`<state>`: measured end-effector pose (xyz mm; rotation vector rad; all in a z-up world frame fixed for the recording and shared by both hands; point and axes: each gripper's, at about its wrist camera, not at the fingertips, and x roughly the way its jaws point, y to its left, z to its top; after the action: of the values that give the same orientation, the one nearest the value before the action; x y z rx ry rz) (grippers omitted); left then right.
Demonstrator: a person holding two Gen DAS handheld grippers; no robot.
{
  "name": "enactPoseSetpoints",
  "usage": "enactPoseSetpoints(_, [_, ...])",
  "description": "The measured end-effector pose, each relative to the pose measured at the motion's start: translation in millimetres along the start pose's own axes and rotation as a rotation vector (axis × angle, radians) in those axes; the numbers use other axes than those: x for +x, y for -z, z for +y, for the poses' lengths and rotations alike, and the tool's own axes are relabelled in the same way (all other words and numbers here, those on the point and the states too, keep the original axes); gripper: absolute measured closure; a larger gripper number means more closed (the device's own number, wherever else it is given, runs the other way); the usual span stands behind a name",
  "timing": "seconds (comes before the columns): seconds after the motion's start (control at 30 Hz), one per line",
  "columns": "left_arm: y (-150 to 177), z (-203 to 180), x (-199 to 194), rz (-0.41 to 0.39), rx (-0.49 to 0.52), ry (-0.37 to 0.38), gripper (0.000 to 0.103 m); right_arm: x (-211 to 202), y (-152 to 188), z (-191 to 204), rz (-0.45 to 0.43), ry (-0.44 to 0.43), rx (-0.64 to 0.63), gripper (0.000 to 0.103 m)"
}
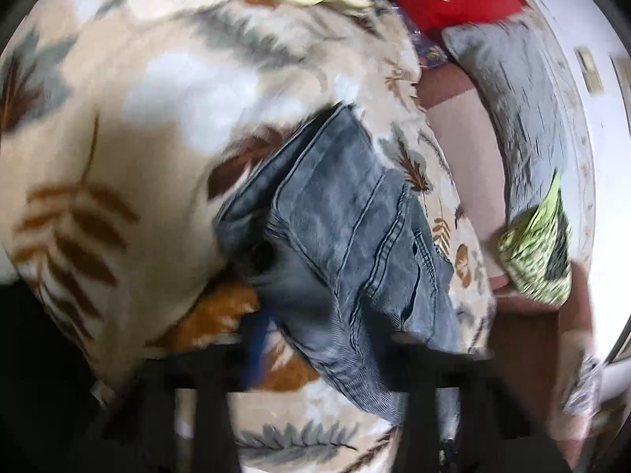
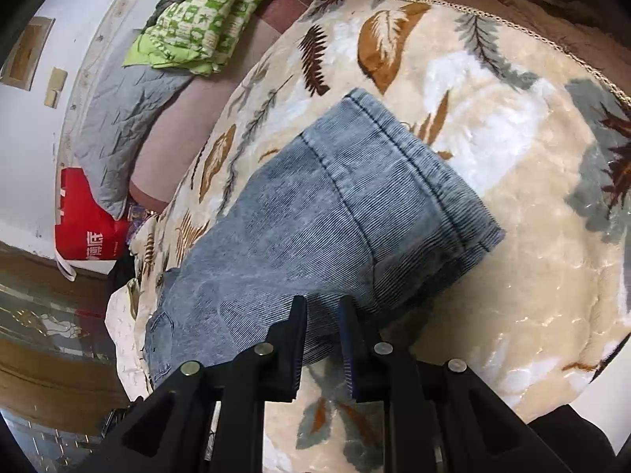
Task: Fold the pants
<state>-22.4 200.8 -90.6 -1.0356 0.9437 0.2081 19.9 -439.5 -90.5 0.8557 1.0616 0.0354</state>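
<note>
Grey-blue denim pants (image 2: 335, 213) lie on a cream blanket with a leaf print (image 2: 512, 157). In the right wrist view the hemmed leg end points away, and my right gripper (image 2: 323, 307) is shut on the near edge of the leg. In the blurred left wrist view the waist part of the pants (image 1: 355, 244) with a button and pocket lies folded on the blanket (image 1: 118, 138). My left gripper (image 1: 319, 339) is over the near edge of the pants, its fingers set wide apart, open.
A grey quilted pillow (image 2: 118, 118) and a green patterned cloth (image 2: 197, 27) lie on the mauve sheet beyond the blanket. A red bag (image 2: 86, 220) stands by the white wall. The bed edge and floor lie at the left in the right wrist view.
</note>
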Motion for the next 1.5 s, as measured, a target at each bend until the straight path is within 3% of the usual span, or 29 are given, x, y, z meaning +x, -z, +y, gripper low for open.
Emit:
enactPoseSetpoints(0.03, [-2.1,-4.6,-2.6,-0.014,0.025,-0.003,0.081,-1.4,-0.5,-2.2,-0.003,0.002,0.011,0.084])
enactPoseSetpoints(0.1, [-8.2,-11.1,-5.2,-0.030,0.052,-0.005,0.092,-5.6,-2.2,-8.9,-0.018,0.010,0.038,0.084])
enactPoseSetpoints(0.23, [-25.7,-29.2,-16.1,-0.086,0.103,0.009,0.096,-4.0,-5.3,-21.1,-0.008,0.011,0.095,0.084])
enactPoseSetpoints(0.37, [-38.0,-46.7,-38.4,-0.227,0.185,-0.009,0.096,-1.9,-7.1,-21.8,-0.012,0.023,0.109,0.084])
enactPoseSetpoints(0.47, [-42.4,-33.5,-19.4,-0.184,0.196,-0.069,0.096,-5.5,-7.1,-23.0,-0.033,0.018,0.108,0.083])
enactPoseSetpoints(0.53, [-44.7,-14.8,6.5,-0.107,0.174,-0.121,0.096,-9.9,-9.0,-26.6,-0.048,0.024,0.111,0.082])
enactPoseSetpoints(0.57, [-44.5,-6.5,14.9,-0.074,0.150,-0.135,0.095,-12.6,-10.0,-27.9,-0.053,0.027,0.113,0.081])
enactPoseSetpoints(0.63, [-43.7,10.2,20.6,-0.034,0.082,-0.127,0.076,-20.0,-13.1,-30.0,-0.067,0.025,0.117,0.079])
enactPoseSetpoints(0.7, [-42.4,16.1,13.1,-0.022,0.054,-0.064,0.052,-24.8,-18.4,-28.4,-0.063,0.000,0.107,0.074])
enactPoseSetpoints(0.8, [-33.0,8.9,-6.8,-0.063,0.085,-0.076,0.041,-22.0,-31.0,-13.5,-0.038,-0.020,0.053,0.062])
enactPoseSetpoints(0.87, [-23.9,1.8,-23.0,-0.093,0.108,-0.067,0.041,-12.4,-42.0,2.3,-0.016,-0.037,0.002,0.055])
enactPoseSetpoints(1.0, [-3.8,-17.5,-54.9,-0.211,0.180,-0.097,0.033,30.2,-74.1,36.7,0.070,-0.060,-0.084,0.054])
enactPoseSetpoints(1.07, [2.5,-32.8,-56.7,-0.246,0.247,-0.107,0.033,54.2,-93.1,44.7,0.081,-0.032,-0.128,0.053])
enactPoseSetpoints(1.13, [9.7,-52.1,-47.1,-0.248,0.335,-0.120,0.032,79.3,-112.6,34.9,0.101,0.055,-0.099,0.053])
enactPoseSetpoints(1.17, [11.6,-59.9,-38.9,-0.223,0.362,-0.113,0.032,83.7,-120.3,23.4,0.099,0.025,-0.031,0.053])
enactPoseSetpoints(1.3, [26.4,-90.7,-10.9,-0.158,0.487,-0.072,0.032,31.2,-107.8,25.7,0.003,-0.040,-0.047,0.053])
enactPoseSetpoints(1.43, [49.4,-120.3,11.9,-0.106,0.582,-0.032,0.032,-37.2,-51.4,7.9,-0.058,-0.057,-0.067,0.044])
enactPoseSetpoints(1.5, [64.1,-136.4,23.7,-0.074,0.638,-0.024,0.032,-46.2,-27.8,-8.4,-0.047,-0.035,-0.032,0.044])
